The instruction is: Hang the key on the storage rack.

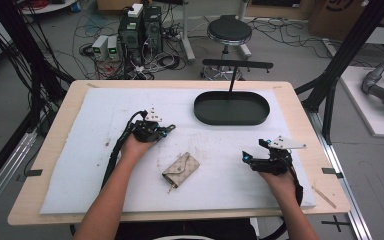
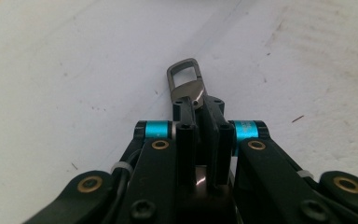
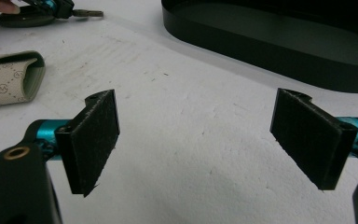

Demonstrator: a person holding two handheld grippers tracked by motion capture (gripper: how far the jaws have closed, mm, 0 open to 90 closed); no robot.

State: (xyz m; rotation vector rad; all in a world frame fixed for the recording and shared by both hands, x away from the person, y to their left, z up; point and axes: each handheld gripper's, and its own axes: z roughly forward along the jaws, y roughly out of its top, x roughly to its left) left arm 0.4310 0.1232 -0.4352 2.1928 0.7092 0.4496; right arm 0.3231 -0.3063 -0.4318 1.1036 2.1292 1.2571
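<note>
On the white mat (image 1: pixel 80 165) that covers the tabletop (image 1: pixel 55 110), the left gripper (image 1: pixel 166 129) sits left of centre, its jaws pressed together on a dark metal clip (image 2: pixel 186 86). The left gripper view shows the clip's open rectangular loop sticking out past the jaw tips, its long axis in line with the jaws and pointing away from the hand, just above the mat. From the high view the clip is too small to make out. Just to the right and nearer the person lies a beige patterned pouch (image 1: pixel 181 169), tilted, its long axis running diagonally. Farther back, right of centre, a black oval tray (image 1: pixel 231 108) rests on the mat. The right gripper (image 1: pixel 252 156) hovers near the right edge, jaws spread wide, holding nothing; its own view shows the pouch's end and the tray rim.
</note>
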